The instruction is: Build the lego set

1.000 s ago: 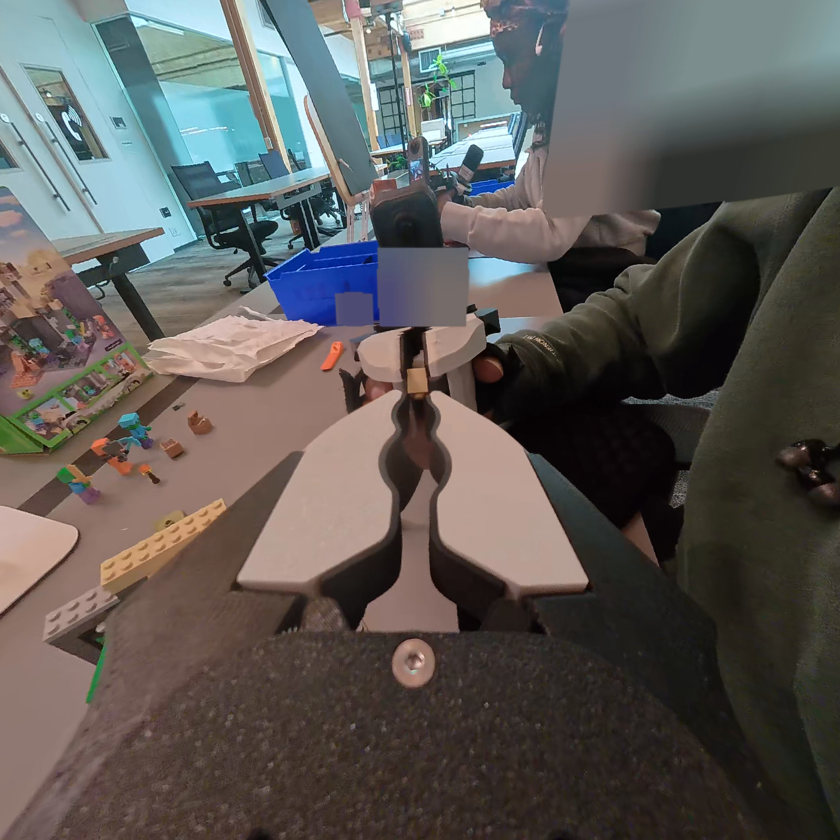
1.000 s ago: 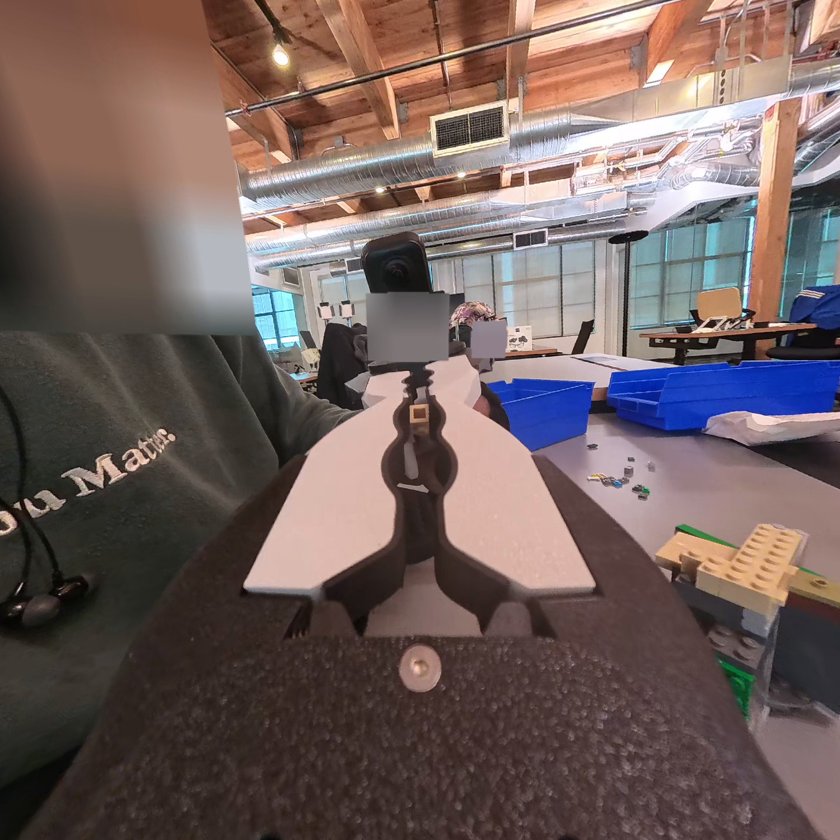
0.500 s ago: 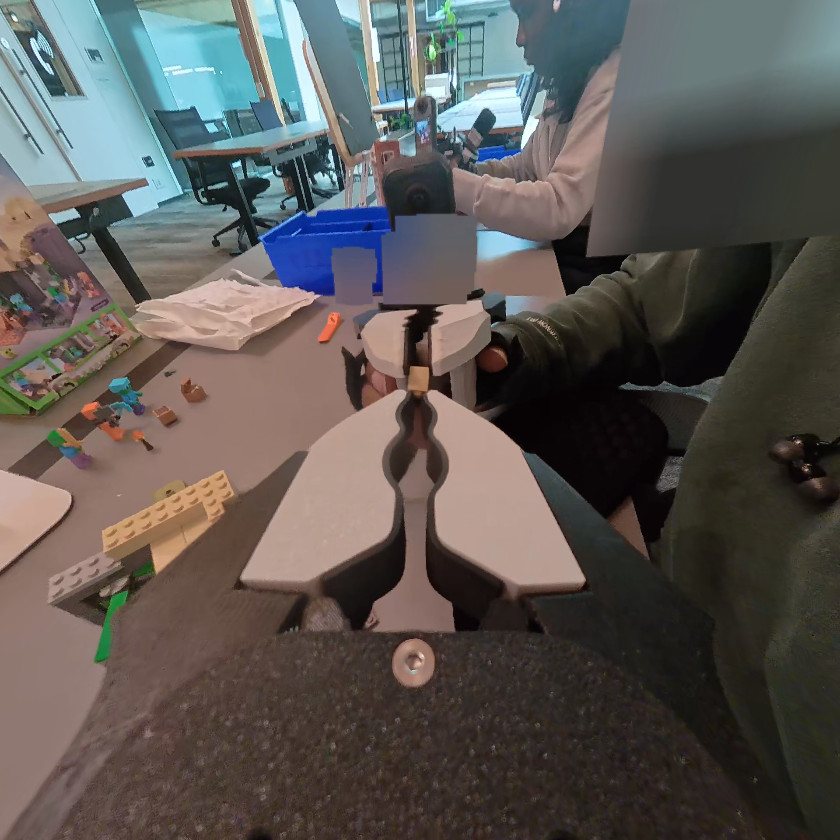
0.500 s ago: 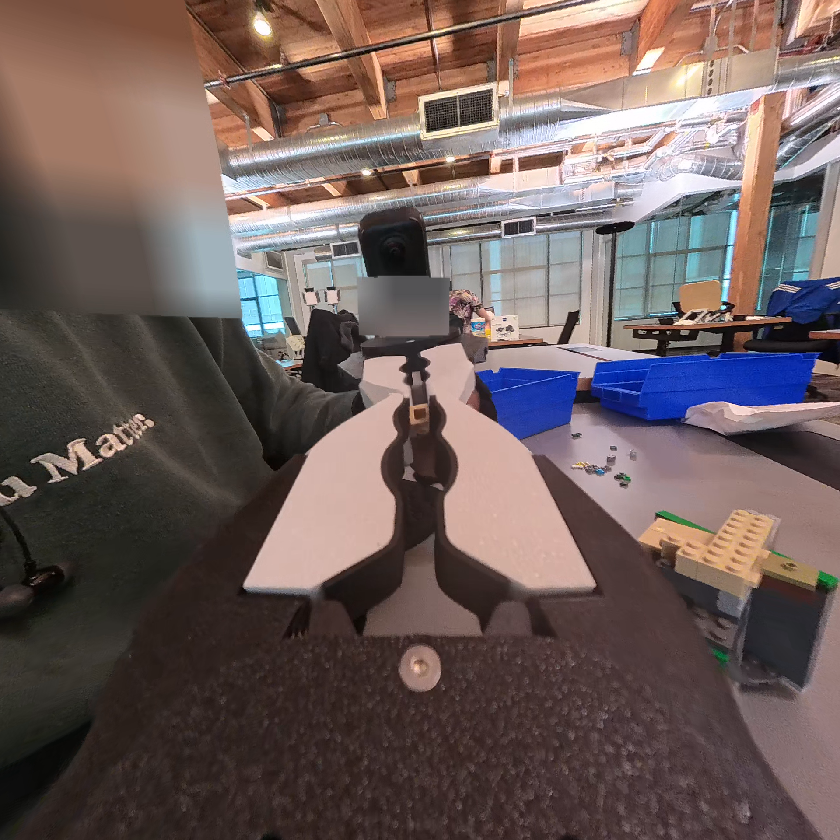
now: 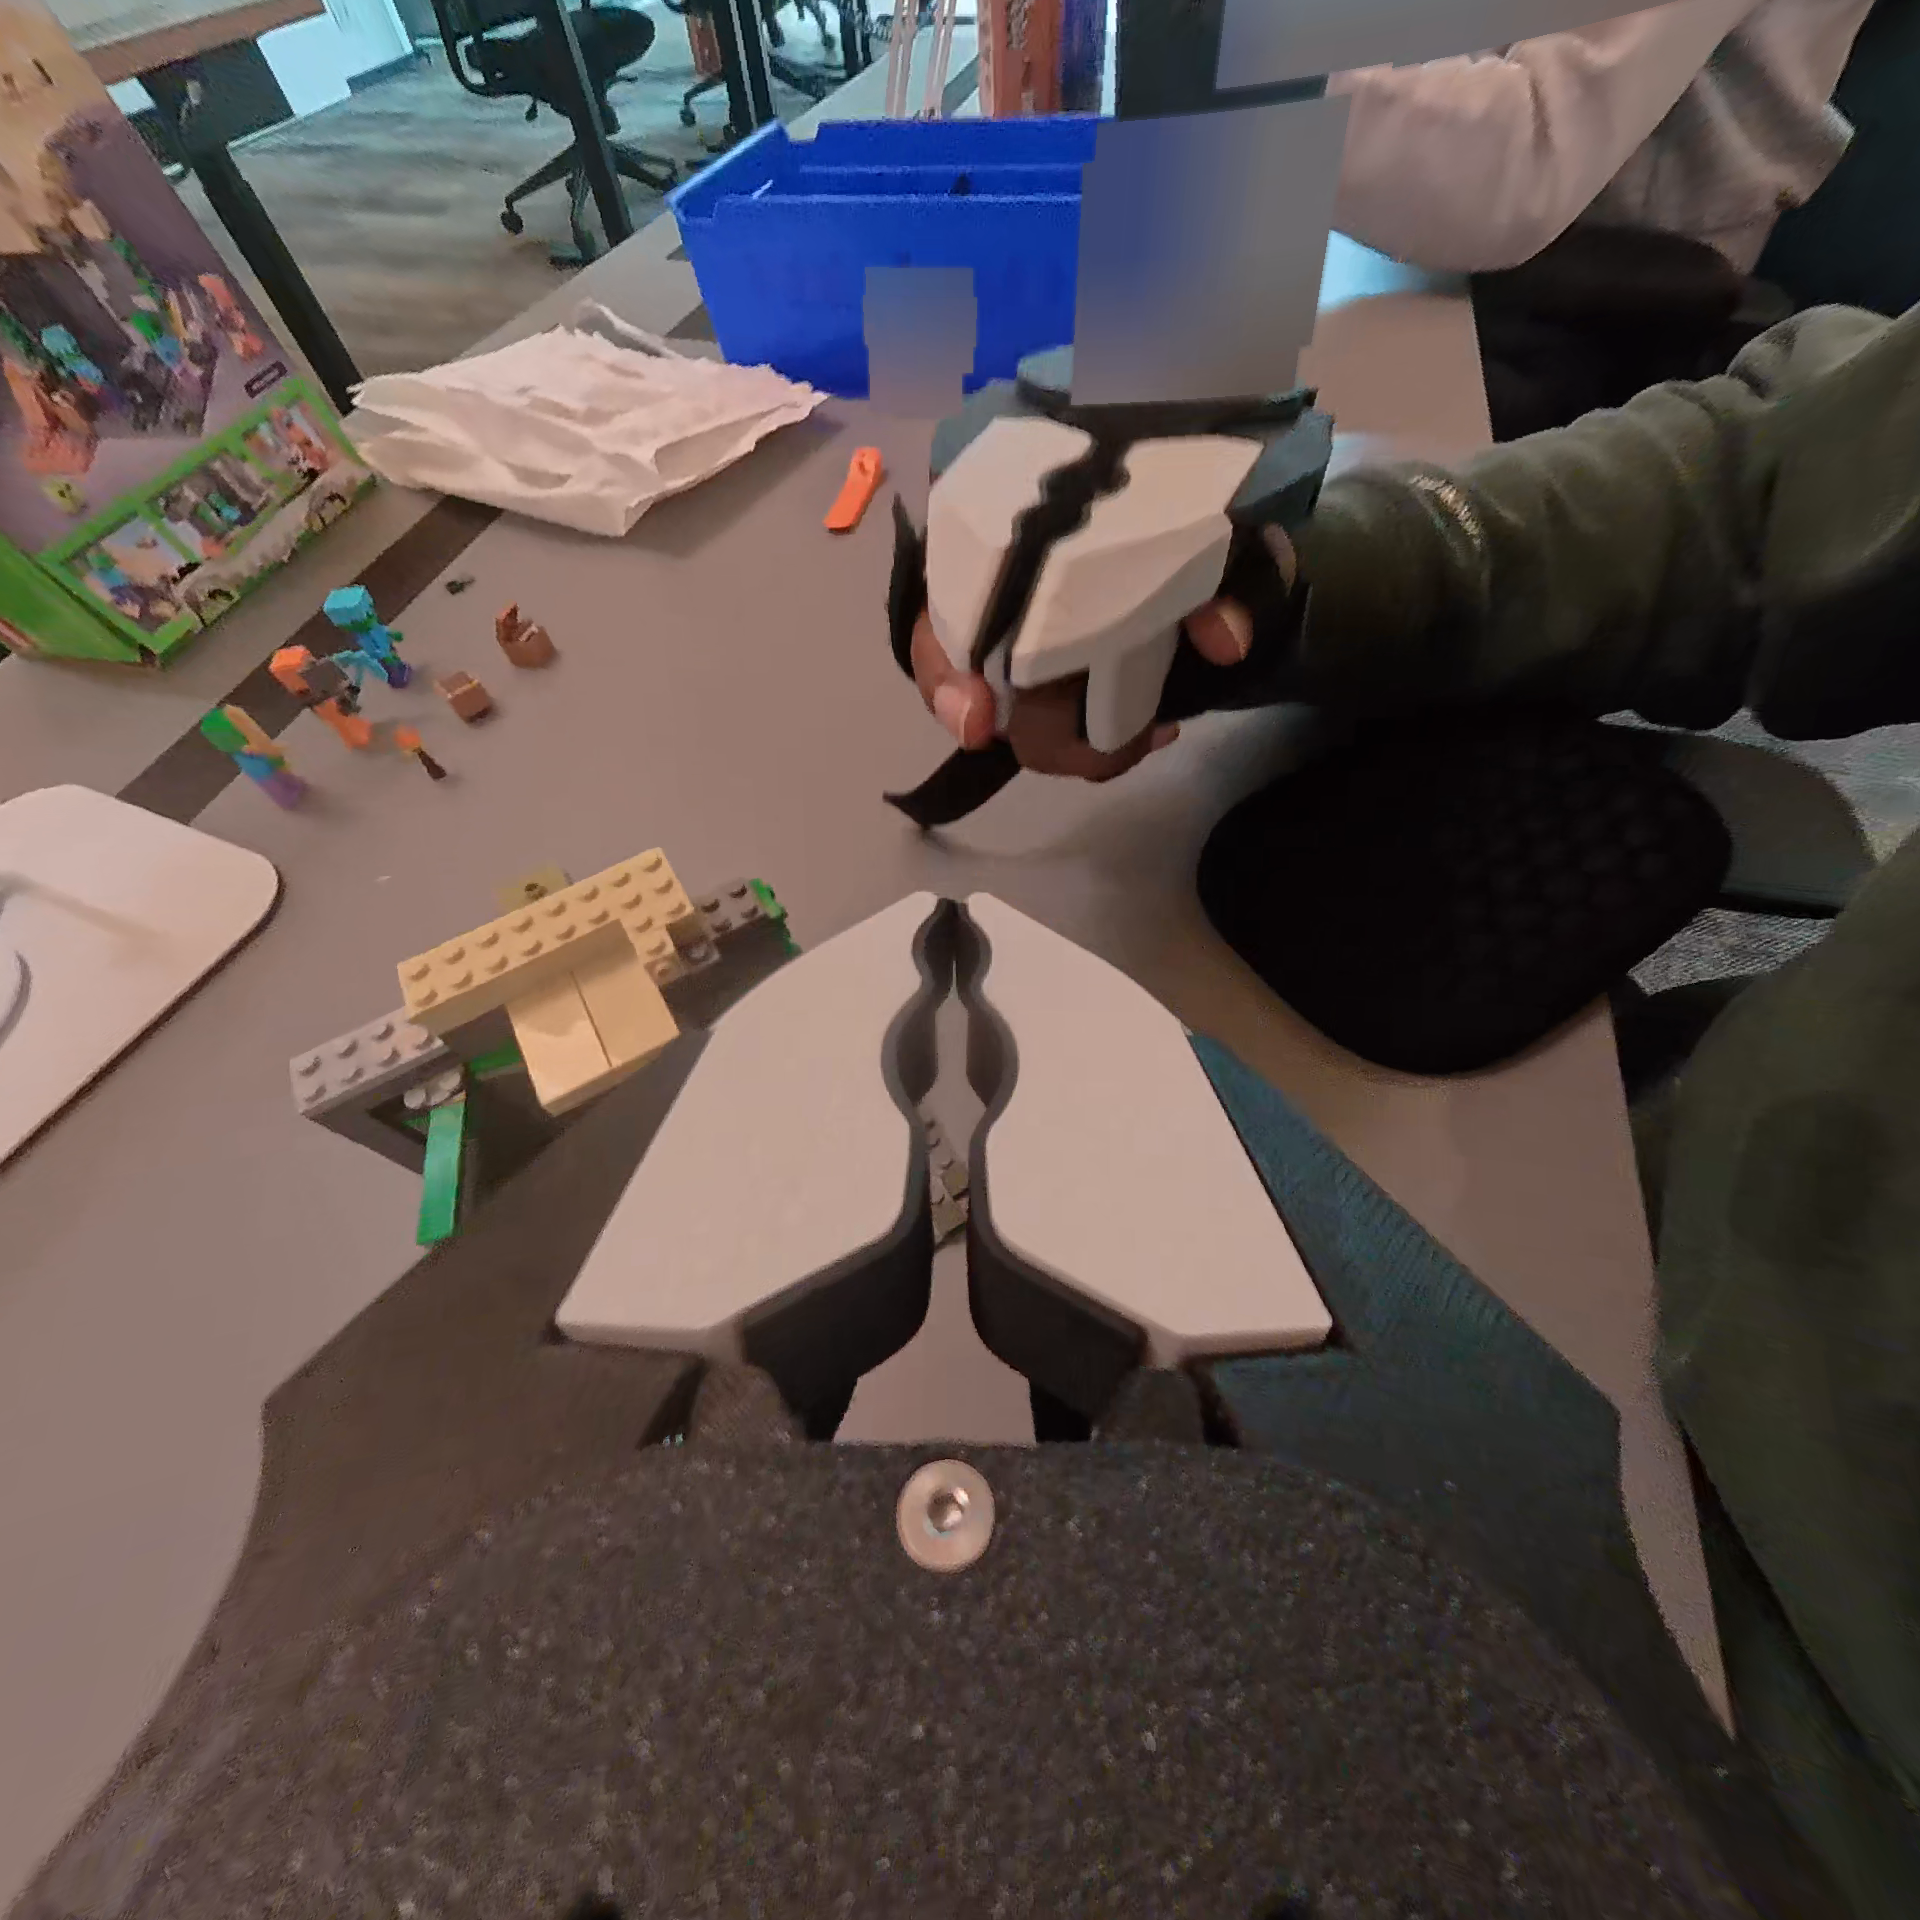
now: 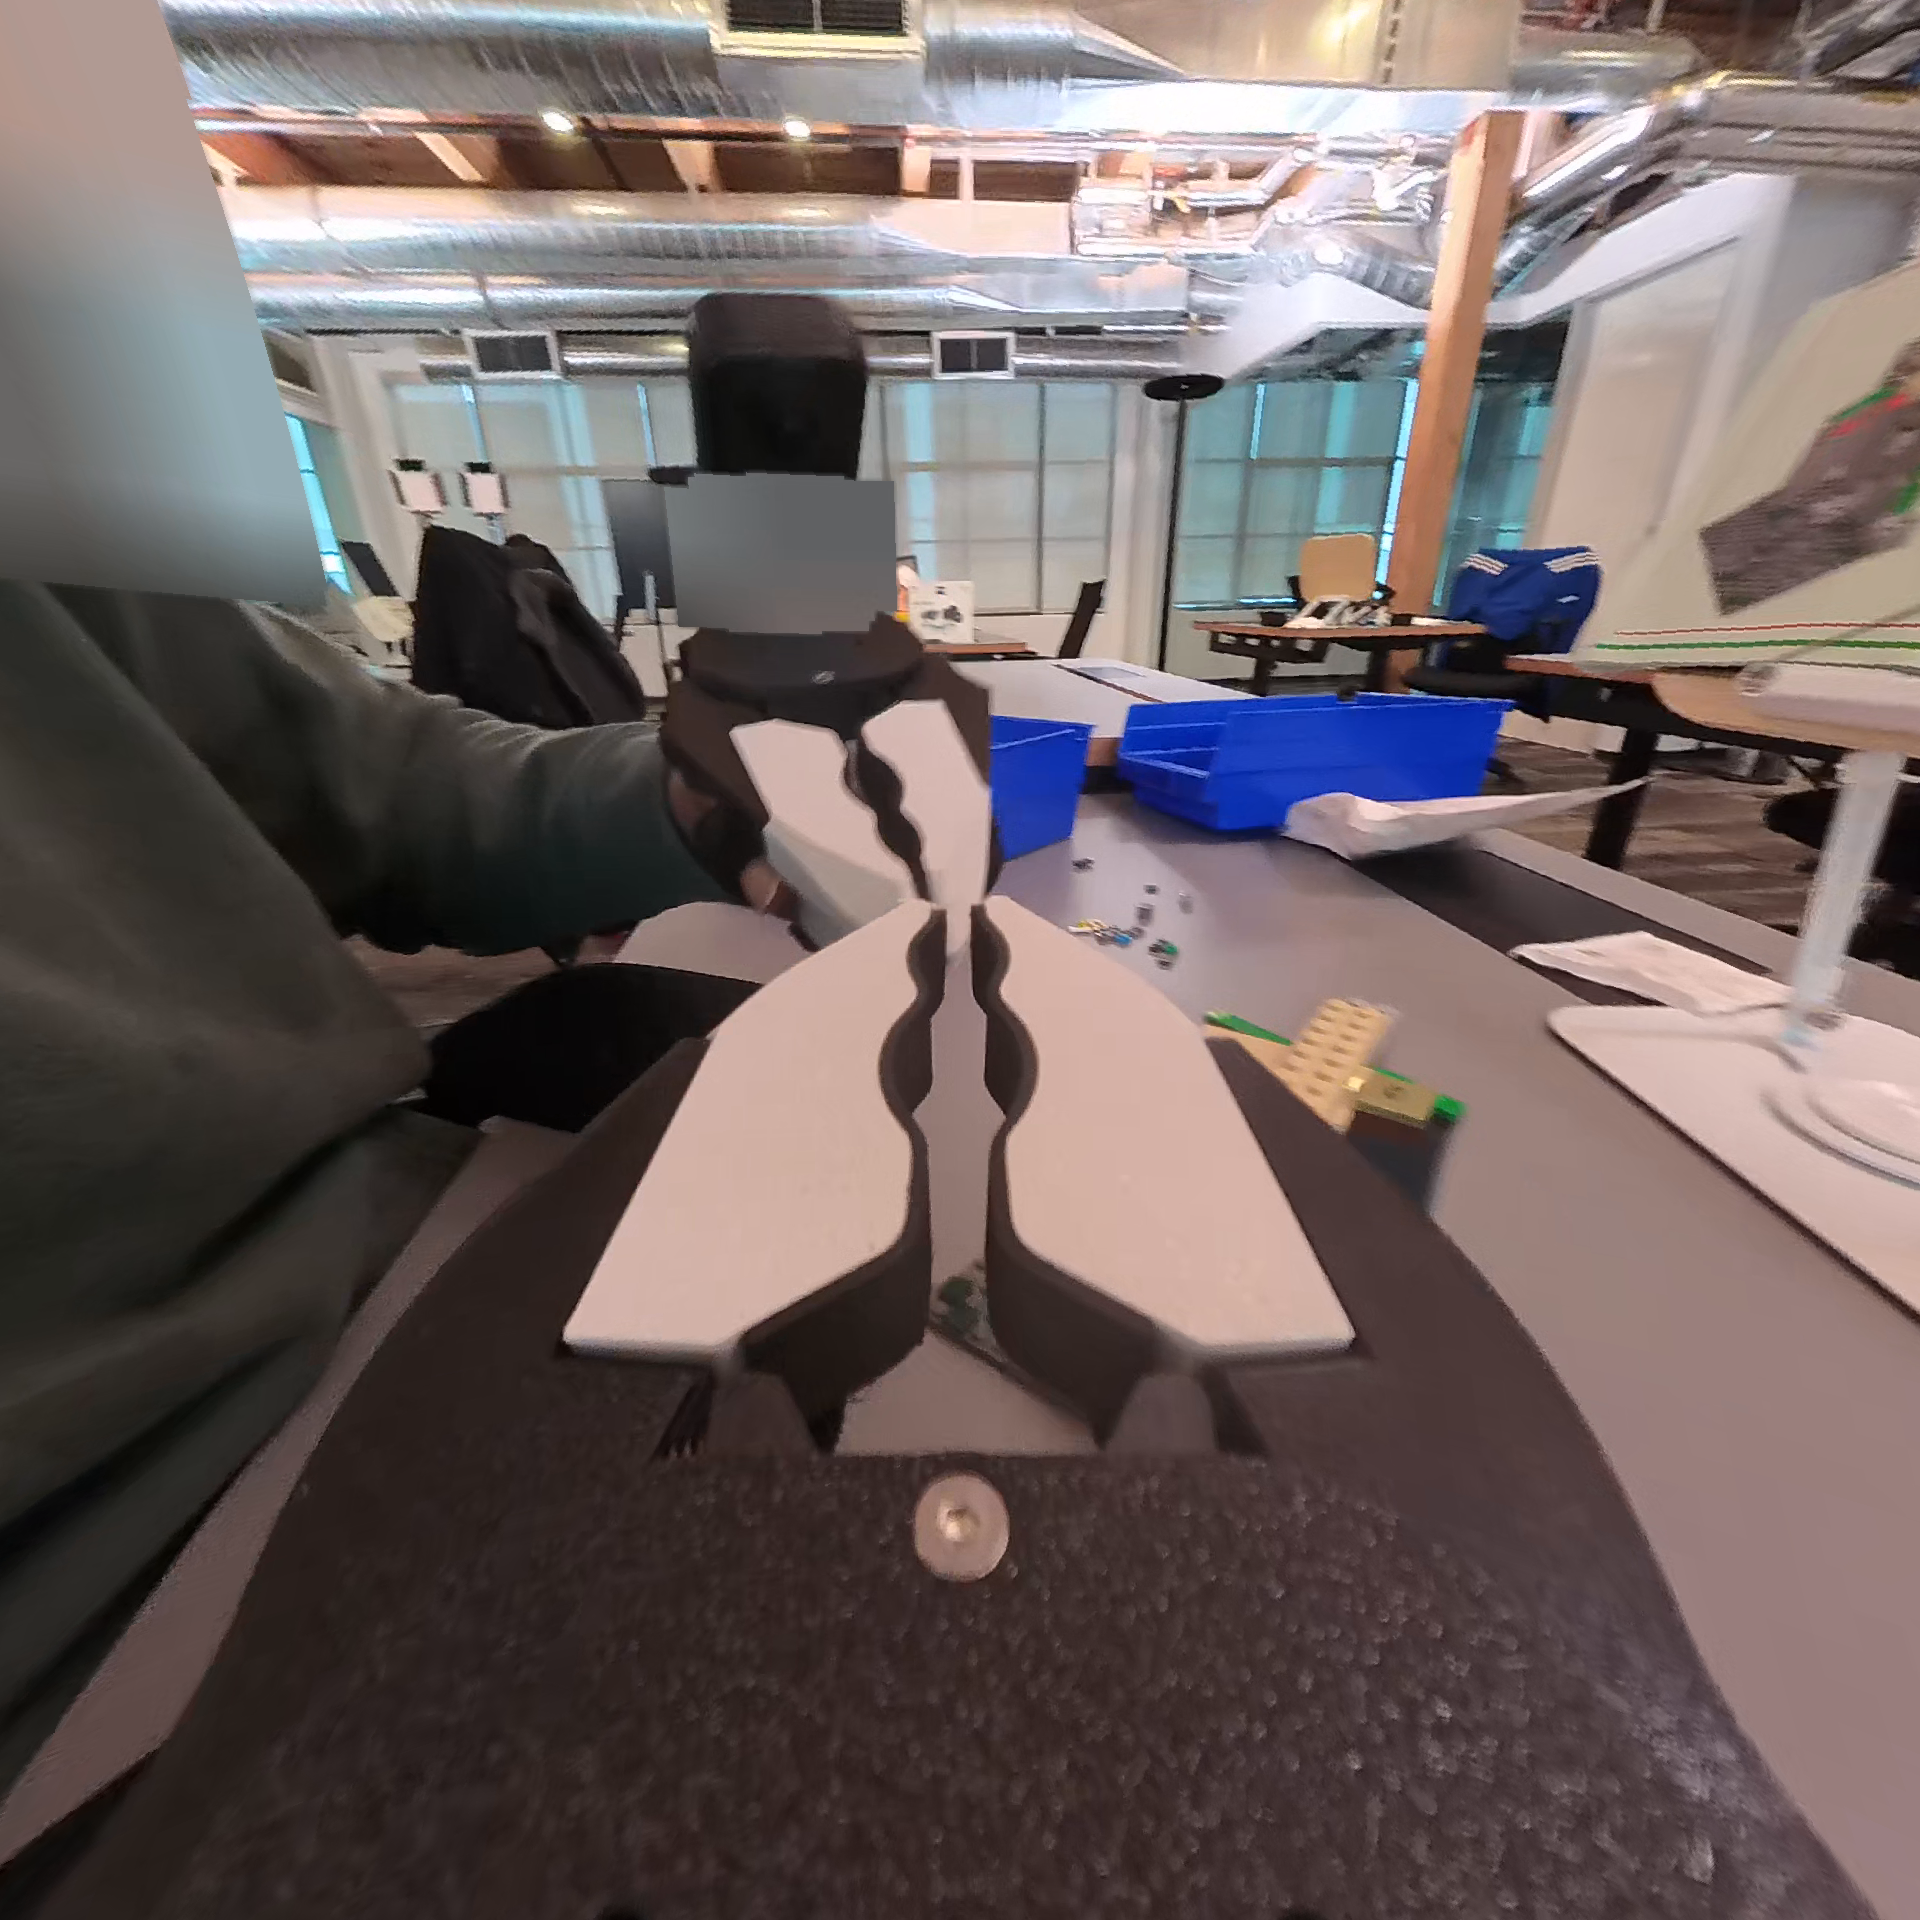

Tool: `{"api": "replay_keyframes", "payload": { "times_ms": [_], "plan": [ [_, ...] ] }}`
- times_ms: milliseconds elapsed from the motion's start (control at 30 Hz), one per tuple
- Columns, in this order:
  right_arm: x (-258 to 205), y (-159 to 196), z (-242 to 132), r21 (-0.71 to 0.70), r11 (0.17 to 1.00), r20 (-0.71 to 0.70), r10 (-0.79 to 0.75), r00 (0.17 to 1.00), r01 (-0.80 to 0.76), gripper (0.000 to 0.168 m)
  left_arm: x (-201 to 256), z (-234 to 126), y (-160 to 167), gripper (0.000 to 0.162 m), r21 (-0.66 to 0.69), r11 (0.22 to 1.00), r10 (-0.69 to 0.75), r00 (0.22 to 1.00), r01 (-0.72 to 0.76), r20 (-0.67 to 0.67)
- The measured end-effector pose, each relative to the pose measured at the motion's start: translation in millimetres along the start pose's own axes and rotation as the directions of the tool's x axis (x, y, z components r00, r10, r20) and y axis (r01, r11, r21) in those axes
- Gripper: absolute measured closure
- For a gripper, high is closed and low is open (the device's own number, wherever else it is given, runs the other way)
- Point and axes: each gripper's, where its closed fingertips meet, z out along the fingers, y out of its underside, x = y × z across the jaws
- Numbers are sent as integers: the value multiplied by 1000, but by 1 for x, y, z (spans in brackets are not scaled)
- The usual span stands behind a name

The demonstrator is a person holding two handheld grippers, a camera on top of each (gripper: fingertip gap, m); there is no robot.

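A partly built lego model (image 5: 561, 966) of tan, grey and green bricks stands on the grey table (image 5: 675, 727), left of my left gripper (image 5: 951, 912). The left gripper's tips touch with nothing showing between them. A grey studded piece (image 5: 943, 1153) shows through the gap lower down, below the fingers. My right gripper (image 6: 954, 920) has a narrow gap at its tips with no brick in it. It faces the left gripper (image 6: 940, 894) tip to tip. The model (image 6: 1340, 1049) lies to its right. In the left wrist view the right gripper (image 5: 992, 670) hangs above the table.
Minifigures (image 5: 353, 644), brown pieces (image 5: 520, 634), an orange tool (image 5: 857, 488), a white paper bag (image 5: 582, 426), the set's box (image 5: 125, 416) and blue bins (image 6: 1309, 758) lie beyond. Small loose pieces (image 6: 1132, 925) sit mid-table. A lamp base (image 6: 1766, 1091) stands right. A black chair seat (image 5: 1455, 883) is at the table's edge. One gripper's finger ends stand about 5 cm off the other's.
Both grippers have tipped down towards the table and drawn a little apart. The small tan brick held between their tips is no longer in view.
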Motion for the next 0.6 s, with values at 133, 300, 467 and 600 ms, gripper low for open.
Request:
{"api": "replay_keyframes", "payload": {
  "times_ms": [133, 300, 467, 600],
  "plan": [
    [4, 9, 0, -54, 998, -14, -23, 1000, 22, 165, -4, 4, 23, 162, -57, 998, 2, 1000, 0, 28],
    [-7, 41, 10, -213, 973, 38, -86, 996, 93, 165, -12, 0, 50, 162, -112, 994, -6, 997, 14, 72],
    [-24, 92, 18, -467, 854, 139, -185, 973, 229, 162, -25, -12, 76, 162, -174, 985, 13, 988, 14, 152],
    [-35, 120, 27, -633, 718, 190, -218, 957, 289, 150, -55, -26, 95, 162, -191, 979, -16, 970, 64, 242]
  ]
}}
